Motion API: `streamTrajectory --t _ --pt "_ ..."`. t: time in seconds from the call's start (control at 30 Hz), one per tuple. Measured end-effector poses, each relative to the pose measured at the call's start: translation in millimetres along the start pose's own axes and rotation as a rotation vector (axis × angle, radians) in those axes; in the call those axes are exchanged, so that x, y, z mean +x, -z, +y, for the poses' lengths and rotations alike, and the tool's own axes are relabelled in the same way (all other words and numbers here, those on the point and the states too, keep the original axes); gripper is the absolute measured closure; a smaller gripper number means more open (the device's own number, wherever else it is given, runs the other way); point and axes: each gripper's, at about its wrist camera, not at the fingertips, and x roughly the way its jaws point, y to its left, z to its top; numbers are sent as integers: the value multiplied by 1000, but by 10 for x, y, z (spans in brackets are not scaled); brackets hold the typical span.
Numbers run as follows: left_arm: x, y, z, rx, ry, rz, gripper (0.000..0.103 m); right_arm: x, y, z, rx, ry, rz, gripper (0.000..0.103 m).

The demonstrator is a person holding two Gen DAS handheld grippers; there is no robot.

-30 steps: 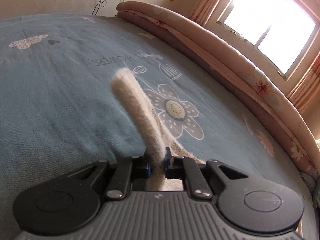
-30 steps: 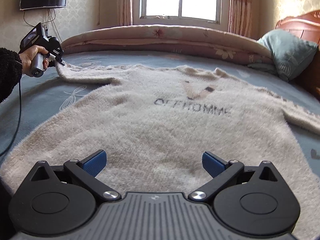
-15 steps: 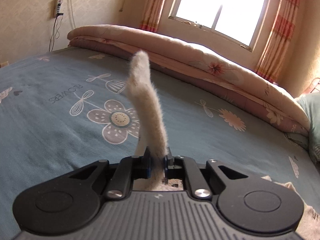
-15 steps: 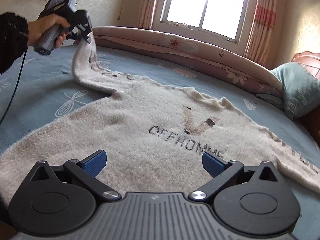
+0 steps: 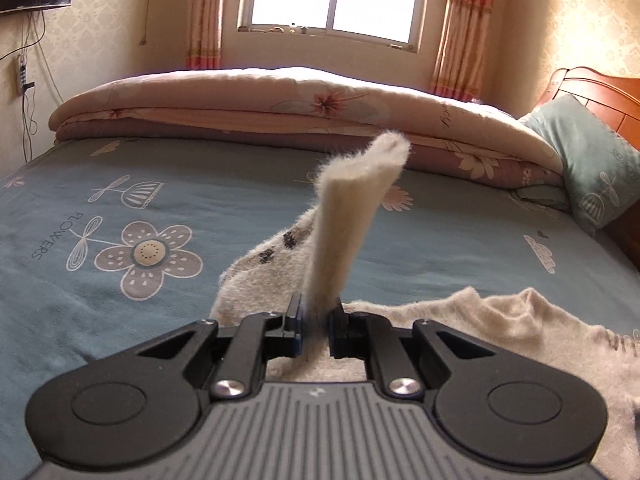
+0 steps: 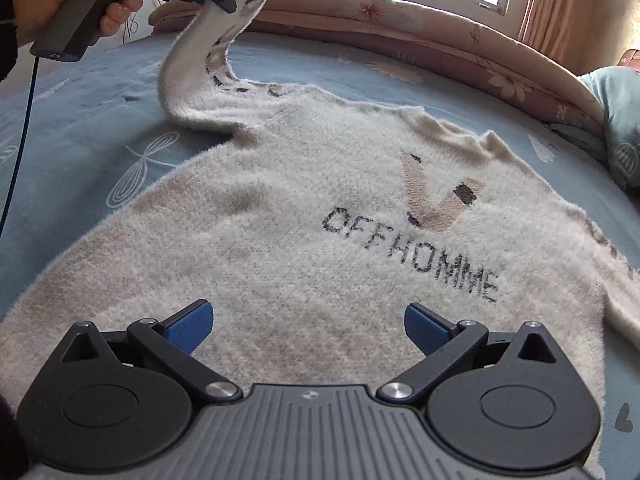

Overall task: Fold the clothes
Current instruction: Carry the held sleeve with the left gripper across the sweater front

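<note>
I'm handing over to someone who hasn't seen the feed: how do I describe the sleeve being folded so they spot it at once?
Find the blue flower-print bed with the fuzzy cream sweater lettered OFFHOMME lying flat on it. From the sweater's far shoulder one sleeve rises off the sheet, its cuff pinched in the left gripper. The other sleeve lies flat; this is the only part in the air.

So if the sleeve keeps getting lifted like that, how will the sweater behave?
Probably floppy: the sleeve sags in a curve below the left gripper. The fuzzy knit likely grips rather than slips. The sweater body probably stays flat on the bed sheet.
</note>
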Motion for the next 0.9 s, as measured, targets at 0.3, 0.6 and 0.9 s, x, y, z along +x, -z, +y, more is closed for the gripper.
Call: streamTrajectory --t 0.3,0.6,0.9 --pt "19 -26 -355 32 87 3 94 20 -100 -202 2 33 -10 0" --pt "5 14 -737 91 151 14 94 78 -19 -469 137 -73 7 0" --pt "36 77 -1088 150 221 47 94 50 26 -636 211 -96 5 0"
